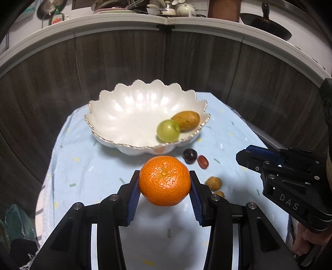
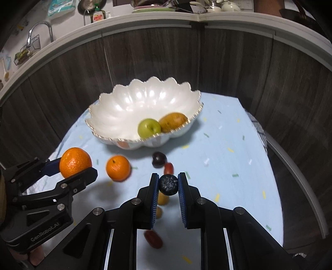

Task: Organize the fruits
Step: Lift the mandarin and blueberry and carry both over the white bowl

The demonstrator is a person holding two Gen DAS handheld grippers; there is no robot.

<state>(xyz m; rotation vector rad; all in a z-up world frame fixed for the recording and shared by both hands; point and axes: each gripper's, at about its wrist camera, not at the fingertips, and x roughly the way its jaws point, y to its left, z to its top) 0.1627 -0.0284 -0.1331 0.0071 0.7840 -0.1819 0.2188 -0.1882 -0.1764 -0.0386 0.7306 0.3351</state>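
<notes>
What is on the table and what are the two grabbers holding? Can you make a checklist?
Surface: blue cloth over a small table.
Job's things: white bowl holds a green apple and a mango; a second orange, a dark plum and small fruits lie loose.
Clutter: nothing seen.
Grippers: left gripper shut on an orange; right gripper shut on a blueberry.
Cables: nothing seen.
Surroundings: dark cabinets, kitchen counter with dishes.
</notes>
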